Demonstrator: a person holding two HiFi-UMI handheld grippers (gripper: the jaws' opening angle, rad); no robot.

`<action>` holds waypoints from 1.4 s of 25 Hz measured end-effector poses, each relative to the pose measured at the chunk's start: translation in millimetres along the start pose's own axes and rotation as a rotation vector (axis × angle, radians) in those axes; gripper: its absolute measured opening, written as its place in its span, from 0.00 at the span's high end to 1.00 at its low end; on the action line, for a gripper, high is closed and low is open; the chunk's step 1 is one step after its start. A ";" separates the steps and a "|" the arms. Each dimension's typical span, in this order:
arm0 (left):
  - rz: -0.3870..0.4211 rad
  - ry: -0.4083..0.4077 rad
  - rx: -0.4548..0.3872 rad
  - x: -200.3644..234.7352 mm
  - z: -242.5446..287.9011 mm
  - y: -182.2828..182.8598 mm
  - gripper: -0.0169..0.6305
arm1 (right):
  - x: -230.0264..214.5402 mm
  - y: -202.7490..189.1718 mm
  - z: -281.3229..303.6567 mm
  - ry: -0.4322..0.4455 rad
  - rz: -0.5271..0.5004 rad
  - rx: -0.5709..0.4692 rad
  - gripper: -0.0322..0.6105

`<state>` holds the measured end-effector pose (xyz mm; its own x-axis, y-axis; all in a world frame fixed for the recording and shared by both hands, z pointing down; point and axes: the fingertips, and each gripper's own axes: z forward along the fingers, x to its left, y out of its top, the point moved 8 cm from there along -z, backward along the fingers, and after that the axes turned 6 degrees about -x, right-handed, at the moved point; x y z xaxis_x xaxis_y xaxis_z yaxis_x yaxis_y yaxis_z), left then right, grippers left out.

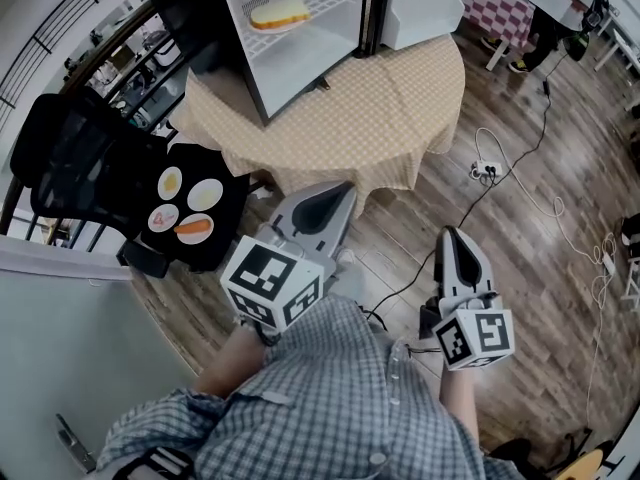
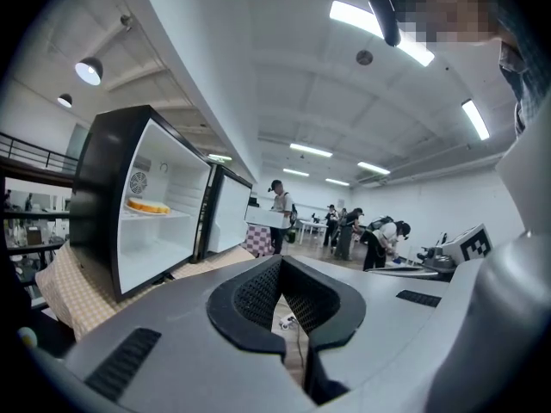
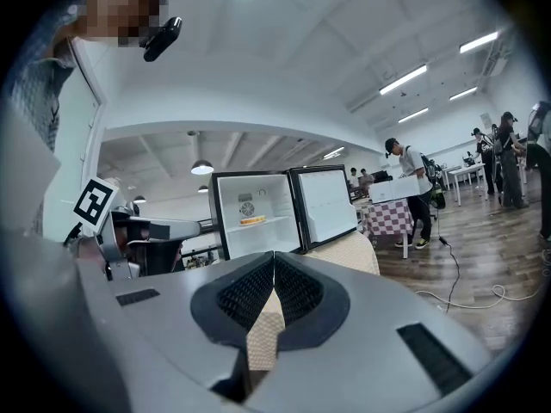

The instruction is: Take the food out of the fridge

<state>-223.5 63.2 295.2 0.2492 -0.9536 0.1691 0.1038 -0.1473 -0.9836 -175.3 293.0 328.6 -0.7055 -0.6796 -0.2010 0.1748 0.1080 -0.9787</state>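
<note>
A small fridge (image 1: pixel 252 60) stands open on a round table with a checked cloth (image 1: pixel 370 118). On its wire shelf lies a sandwich-like food piece (image 1: pixel 278 14), also seen as the yellow food (image 2: pixel 148 206) in the left gripper view and the small food piece (image 3: pixel 252 221) in the right gripper view. My left gripper (image 1: pixel 335 194) hangs short of the table's near edge, shut and empty. My right gripper (image 1: pixel 452 234) is held further right over the wooden floor, also shut with nothing in it. Both are well away from the fridge.
Left of me a black seat (image 1: pixel 232 218) carries small plates with an egg (image 1: pixel 171 181) and a carrot (image 1: pixel 193 227). A black chair (image 1: pixel 75 163) stands beside it. The fridge door (image 1: pixel 425 3) swings right. A power strip (image 1: pixel 485 171) and cables lie on the floor. People (image 3: pixel 411 189) stand behind.
</note>
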 end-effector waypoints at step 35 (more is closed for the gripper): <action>-0.012 -0.017 -0.009 125.6 238.5 29.0 0.97 | -138.4 40.2 221.1 -0.010 -0.087 0.029 0.93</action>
<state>40.5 1.8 302.8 0.2639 -0.9473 0.1814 0.0984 -0.1607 -0.9821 81.2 231.0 326.4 -0.7121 -0.6927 -0.1146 0.1327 0.0274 -0.9908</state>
